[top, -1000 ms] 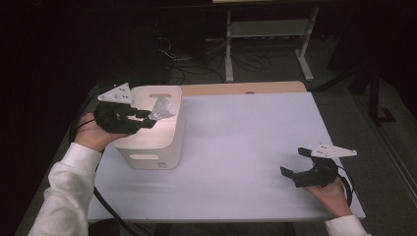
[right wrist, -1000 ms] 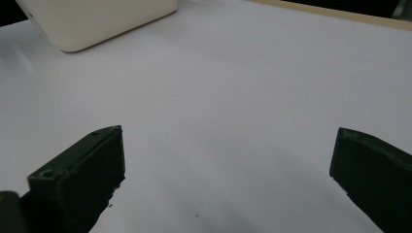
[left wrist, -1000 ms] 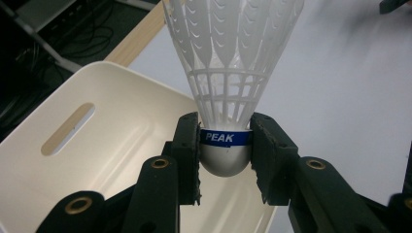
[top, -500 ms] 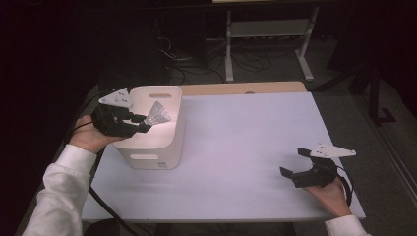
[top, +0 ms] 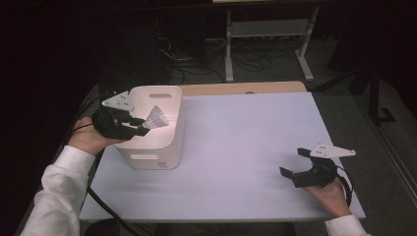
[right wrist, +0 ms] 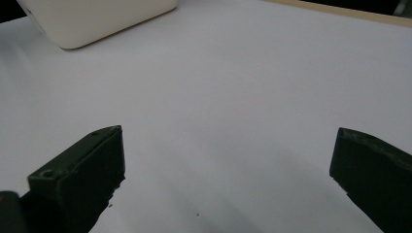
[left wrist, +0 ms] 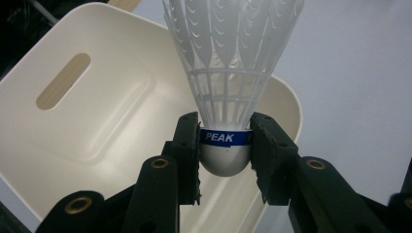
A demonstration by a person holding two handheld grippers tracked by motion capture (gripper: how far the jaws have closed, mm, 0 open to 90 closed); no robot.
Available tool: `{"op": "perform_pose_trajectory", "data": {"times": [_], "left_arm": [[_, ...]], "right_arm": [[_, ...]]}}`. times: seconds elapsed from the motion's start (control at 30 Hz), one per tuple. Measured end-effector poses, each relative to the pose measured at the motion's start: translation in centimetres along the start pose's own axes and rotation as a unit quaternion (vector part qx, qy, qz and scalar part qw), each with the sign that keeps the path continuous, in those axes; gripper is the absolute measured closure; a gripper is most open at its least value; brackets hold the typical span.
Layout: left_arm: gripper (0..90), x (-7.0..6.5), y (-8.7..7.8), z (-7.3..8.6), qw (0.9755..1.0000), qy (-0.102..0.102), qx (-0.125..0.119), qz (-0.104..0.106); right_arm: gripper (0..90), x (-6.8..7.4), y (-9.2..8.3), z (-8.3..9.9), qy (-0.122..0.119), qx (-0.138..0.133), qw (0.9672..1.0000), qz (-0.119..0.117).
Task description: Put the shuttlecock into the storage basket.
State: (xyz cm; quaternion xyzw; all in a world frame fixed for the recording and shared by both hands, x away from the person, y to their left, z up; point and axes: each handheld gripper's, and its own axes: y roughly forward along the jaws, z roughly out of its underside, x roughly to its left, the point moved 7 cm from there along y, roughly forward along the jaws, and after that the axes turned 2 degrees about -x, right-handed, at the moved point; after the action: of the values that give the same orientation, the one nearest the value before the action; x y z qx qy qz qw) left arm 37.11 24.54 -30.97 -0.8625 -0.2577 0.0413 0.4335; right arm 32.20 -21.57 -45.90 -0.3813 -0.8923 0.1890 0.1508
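A white shuttlecock (left wrist: 228, 87) with a blue band marked PEAK is clamped by its rounded cork base in my left gripper (left wrist: 224, 145). In the high view that left gripper (top: 142, 127) hovers over the open top of a cream plastic bin (top: 169, 142), and the shuttlecock (top: 157, 118) has its feathers pointing right over the bin's inside. The bin (left wrist: 82, 121) looks bare inside where it can be seen. At the table's front right my right gripper (top: 295, 162) stands open just above the white surface, nothing between its jaws (right wrist: 226, 165).
The white tabletop (top: 246, 137) stretches between the bin and the right hand. A wooden strip (top: 241, 88) runs along its far edge. Beyond it stand a metal shelf frame (top: 265, 34) and cables on the dark floor. The bin's corner (right wrist: 97, 19) appears in the right gripper view.
The left hand has shifted slightly with the shuttlecock, staying over the bin. The right hand has kept still.
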Motion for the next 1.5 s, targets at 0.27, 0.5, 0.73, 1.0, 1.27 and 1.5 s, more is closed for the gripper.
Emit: {"op": "perform_pose_trajectory", "data": {"times": [0.27, 0.5, 0.73, 1.0, 1.27, 1.5], "left_arm": [[65.4, -0.3, 0.3, 0.4, 0.9999, -0.005, 0.01, 0.006], [65.4, -0.3, 0.5, 0.8, 0.9997, -0.001, 0.022, 0.008], [65.4, -0.4, 1.1, 1.3, 0.9996, -0.008, 0.024, 0.012], [65.4, -0.5, 2.2, 2.8, 0.999, -0.009, 0.042, 0.016], [65.4, 0.1, 2.6, 4.4, 0.9988, -0.026, 0.039, 0.013], [65.3, 0.4, 3.1, 4.9, 0.9982, -0.035, 0.047, 0.012]], "right_arm": [[0.0, 0.0, 0.0, 0.0, 0.0, 0.0, 1.0, 0.0], [0.0, 0.0, 0.0, 0.0, 0.0, 0.001, 1.0, 0.0], [0.0, 0.0, 0.0, 0.0, 0.0, 0.001, 1.0, 0.0], [0.0, 0.0, 0.0, 0.0, 0.0, 0.001, 1.0, 0.001], [0.0, 0.0, 0.1, 0.1, -0.001, 0.005, 1.0, 0.001], [0.0, 0.0, 0.2, 0.2, -0.001, 0.007, 1.0, 0.001]]}}
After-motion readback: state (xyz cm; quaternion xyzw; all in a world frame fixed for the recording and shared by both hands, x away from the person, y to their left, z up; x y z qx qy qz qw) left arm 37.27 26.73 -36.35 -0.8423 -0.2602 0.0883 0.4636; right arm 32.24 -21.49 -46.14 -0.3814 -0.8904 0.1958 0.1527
